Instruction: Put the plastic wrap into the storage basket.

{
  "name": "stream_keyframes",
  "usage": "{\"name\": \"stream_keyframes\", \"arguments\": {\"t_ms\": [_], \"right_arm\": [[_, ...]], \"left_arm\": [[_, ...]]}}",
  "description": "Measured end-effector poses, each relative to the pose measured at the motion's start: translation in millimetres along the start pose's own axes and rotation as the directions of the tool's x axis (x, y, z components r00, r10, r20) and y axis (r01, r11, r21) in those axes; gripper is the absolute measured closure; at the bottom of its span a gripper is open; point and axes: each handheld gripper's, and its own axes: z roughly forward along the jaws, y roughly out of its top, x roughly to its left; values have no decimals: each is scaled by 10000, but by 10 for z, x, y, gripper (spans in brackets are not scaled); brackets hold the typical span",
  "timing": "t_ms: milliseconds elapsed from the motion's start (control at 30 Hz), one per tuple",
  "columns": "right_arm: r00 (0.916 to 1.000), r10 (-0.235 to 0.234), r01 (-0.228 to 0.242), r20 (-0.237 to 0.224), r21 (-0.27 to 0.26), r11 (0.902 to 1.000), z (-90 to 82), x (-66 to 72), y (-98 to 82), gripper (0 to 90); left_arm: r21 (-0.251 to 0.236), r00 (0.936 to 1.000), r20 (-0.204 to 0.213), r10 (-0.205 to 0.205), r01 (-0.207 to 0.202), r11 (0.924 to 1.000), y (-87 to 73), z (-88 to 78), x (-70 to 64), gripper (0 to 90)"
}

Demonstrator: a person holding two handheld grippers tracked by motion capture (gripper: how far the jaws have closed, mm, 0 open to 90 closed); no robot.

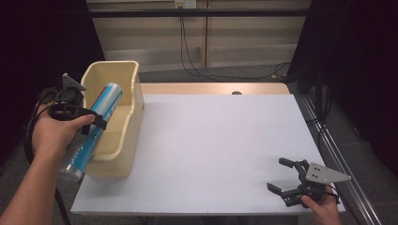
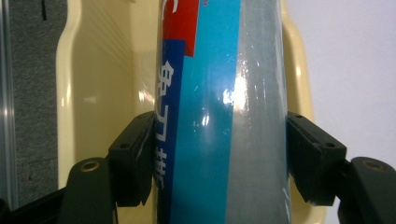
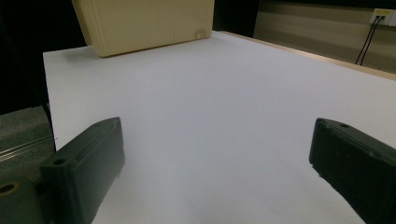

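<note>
Left tongs: I have them clamped on the blue tube, left of frame.
Blue tube: tilted over the cream bin, its upper end inside.
Worktop: white, centre.
Right tongs: spread wide, gripping nothing, lower right over the worktop.

can label — white East Asian characters on its blue band | only partly legible

The high view looks down over the table; both gripper views sit low, probably sharing the cream bin.
</note>
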Motion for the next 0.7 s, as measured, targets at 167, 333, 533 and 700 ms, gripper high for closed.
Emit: {"name": "stream_keyframes", "arguments": {"t_ms": [167,333,533,700], "right_arm": [[10000,-39,39,-23,-18,10000,9,10,9,31],[10000,-29,29,24,49,10000,-15,12,-4,31],[10000,40,-40,76,-12,10000,-24,2,-2,31],[10000,-3,3,-19,19,10000,-6,10,-6,31]], "left_arm": [[28,9996,-35,-292,292,9996,-9,76,52,321],[78,9991,-68,-411,411,9991,10,121,51,321],[85,9988,-73,-491,492,9988,44,132,6,320],[-1156,9975,453,-539,588,9915,110,-83,-36,449]]}}
